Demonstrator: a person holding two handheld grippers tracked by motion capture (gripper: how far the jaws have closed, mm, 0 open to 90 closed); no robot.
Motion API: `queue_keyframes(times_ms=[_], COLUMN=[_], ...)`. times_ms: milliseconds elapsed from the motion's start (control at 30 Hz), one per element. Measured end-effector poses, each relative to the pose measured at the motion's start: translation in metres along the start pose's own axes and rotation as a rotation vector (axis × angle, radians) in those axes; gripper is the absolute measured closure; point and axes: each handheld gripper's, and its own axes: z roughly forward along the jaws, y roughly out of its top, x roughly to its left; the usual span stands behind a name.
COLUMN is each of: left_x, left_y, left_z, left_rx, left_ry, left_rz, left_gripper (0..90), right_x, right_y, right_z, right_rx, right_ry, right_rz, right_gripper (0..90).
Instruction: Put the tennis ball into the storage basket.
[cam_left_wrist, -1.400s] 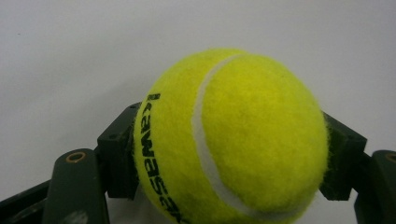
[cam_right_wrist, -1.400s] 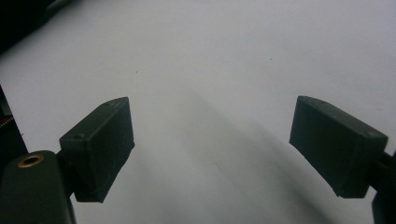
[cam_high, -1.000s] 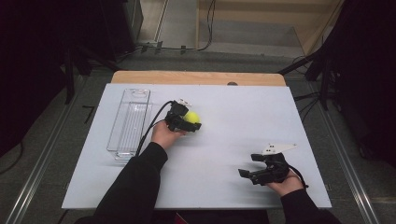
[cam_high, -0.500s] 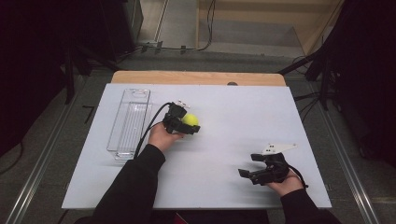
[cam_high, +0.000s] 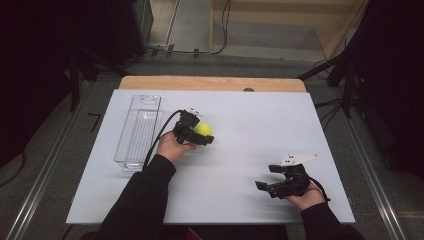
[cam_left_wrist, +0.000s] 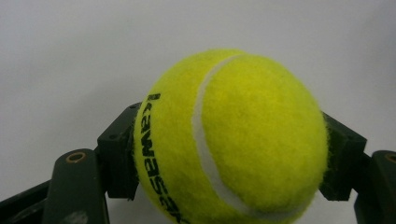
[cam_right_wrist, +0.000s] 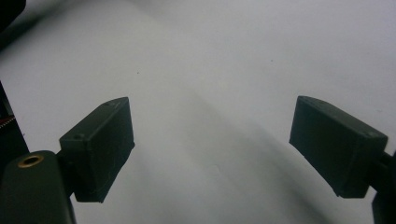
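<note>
- The left gripper (cam_high: 200, 134), left of centre in the high view, had its two jaws closed on a yellow-green tennis ball (cam_high: 203, 129), one jaw pressing each flank, probably so the round ball could not roll out
- In the left gripper view the tennis ball (cam_left_wrist: 231, 140) filled the middle of the frame, its white seam curving down the front and a black jaw pad showing at each side, so the hold looked centred and secure
- Black lettering ran along the ball's left side in that view; it was turned sideways and partly cut off at the bottom edge, so I could not read the brand with confidence
- A clear plastic tray (cam_high: 138, 130) lay lengthwise at the left of the white table (cam_high: 260, 120), just beside the holding hand; it looked the likely place for the ball, though that is a judgement
- The right gripper (cam_high: 277, 179), at the lower right of the high view, held nothing: in the right gripper view its jaws stood wide apart over bare table, seemingly parked out of the way
- No other writing or labels could be read
</note>
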Motion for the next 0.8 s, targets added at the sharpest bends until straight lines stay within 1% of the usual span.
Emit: queue_keyframes(times_ms=[167, 267, 367, 467, 500, 567, 667, 733, 800], left_x=[0.0, -0.001, -0.001, -0.003, -0.003, -0.004, -0.004, -0.005, -0.005], left_y=[0.001, 0.002, 0.003, 0.003, 0.004, 0.004, 0.004, 0.005, 0.005], left_z=[-0.005, -0.008, -0.011, -0.014, -0.015, -0.018, -0.022, -0.023, -0.025], left_rx=[-0.004, -0.01, -0.005, -0.005, -0.001, -0.003, -0.003, -0.009, -0.004], left_ry=[-0.011, -0.011, -0.014, -0.017, -0.018, -0.008, -0.019, -0.02, -0.019], left_rz=[-0.012, -0.02, -0.011, -0.018, -0.013, -0.008, -0.008, -0.011, -0.006], left_gripper=[26.1, 26.1, 26.1, 26.1, 26.1, 26.1, 26.1, 26.1, 26.1], right_x=[0.0, 0.0, 0.0, 0.0, 0.0, 0.0, 0.0, 0.0, -0.001], right_y=[0.0, 0.0, 0.0, 0.0, 0.0, 0.0, 0.0, 0.0, 0.0], right_z=[0.0, 0.0, 0.0, 0.0, 0.0, 0.0, 0.0, 0.0, 0.0], right_rx=[0.0, -0.001, -0.001, -0.001, 0.0, 0.0, -0.001, -0.001, -0.001], right_ry=[0.0, 0.0, -0.001, 0.0, 0.001, 0.002, 0.001, 0.002, 0.002], right_rz=[0.0, -0.001, -0.003, -0.003, 0.001, 0.001, -0.002, 0.001, 0.002], right_gripper=[11.9, 11.9, 11.8, 11.8, 11.8, 11.9, 11.9, 11.9, 11.9])
